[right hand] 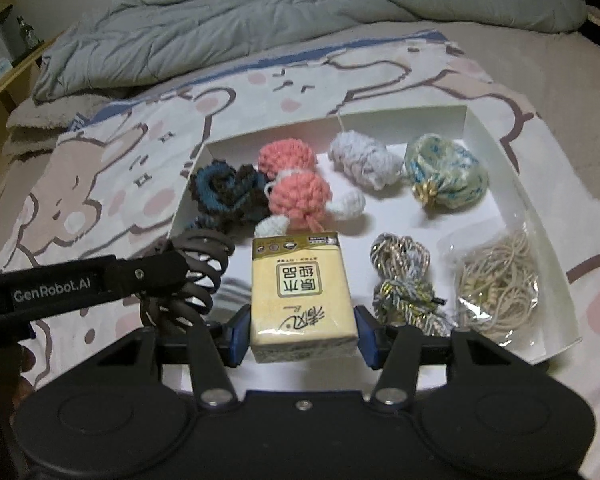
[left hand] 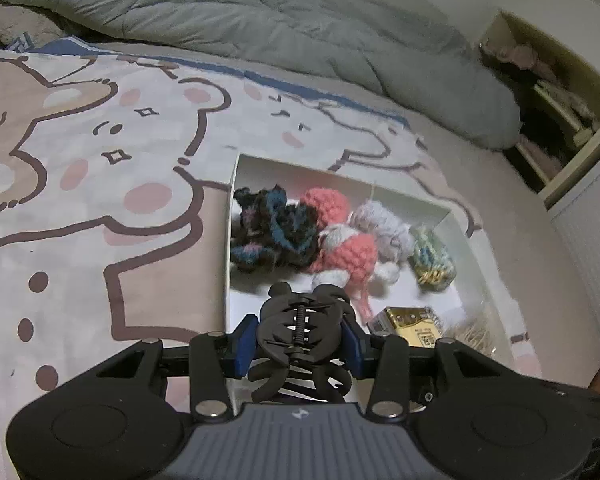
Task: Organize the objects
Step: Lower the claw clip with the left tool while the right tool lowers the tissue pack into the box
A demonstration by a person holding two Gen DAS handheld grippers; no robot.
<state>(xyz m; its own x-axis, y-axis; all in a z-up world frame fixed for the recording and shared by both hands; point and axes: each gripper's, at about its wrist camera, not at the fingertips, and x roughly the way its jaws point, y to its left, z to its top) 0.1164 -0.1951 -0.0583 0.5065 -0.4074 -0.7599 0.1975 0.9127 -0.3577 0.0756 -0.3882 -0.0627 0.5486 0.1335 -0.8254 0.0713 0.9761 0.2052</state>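
A white shallow box [right hand: 476, 128] lies on the bed and holds crocheted pieces and cords. My left gripper [left hand: 298, 344] is shut on a black hair claw clip [left hand: 300, 340], held over the box's near left part; the clip also shows in the right wrist view [right hand: 198, 268]. My right gripper [right hand: 298, 334] stands with its blue pads around a yellow tissue pack [right hand: 300, 292] at the box's near middle; a small gap shows at the right pad. The tissue pack also shows in the left wrist view [left hand: 410, 324].
In the box: a dark blue-black crochet piece [right hand: 228, 190], two pink crochet balls [right hand: 296, 192], a white yarn piece [right hand: 364, 160], a green-blue pouch [right hand: 446, 172], a cord bundle [right hand: 404, 284], bagged beige string [right hand: 496, 280]. A grey duvet [right hand: 260, 16] lies behind. A shelf [left hand: 552, 112] stands beside the bed.
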